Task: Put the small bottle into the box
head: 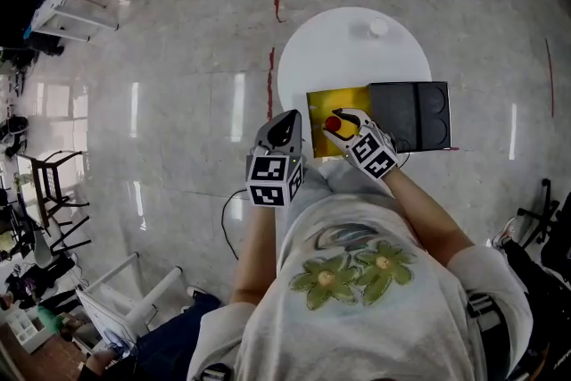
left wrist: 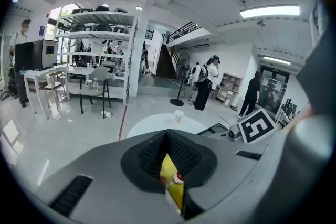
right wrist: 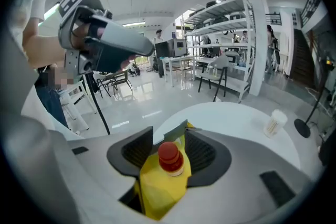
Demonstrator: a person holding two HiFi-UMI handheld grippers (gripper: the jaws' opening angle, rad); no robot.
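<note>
The right gripper view shows what the head view only hints at: the small bottle (right wrist: 169, 157), red cap up, stands in the yellow box (head: 343, 101) between the released right tongs (head: 343, 124), pads clear of it. The left gripper view shows the left tongs (head: 284, 131) clenched on nothing. I see the box at the near edge of the desk (head: 348, 49), its black lid (head: 410, 116) open rightward. A paper cup (head: 379, 28) stands at the far side. The left tongs hang just off the desk's near-left edge. Both tongs point obliquely downward.
</note>
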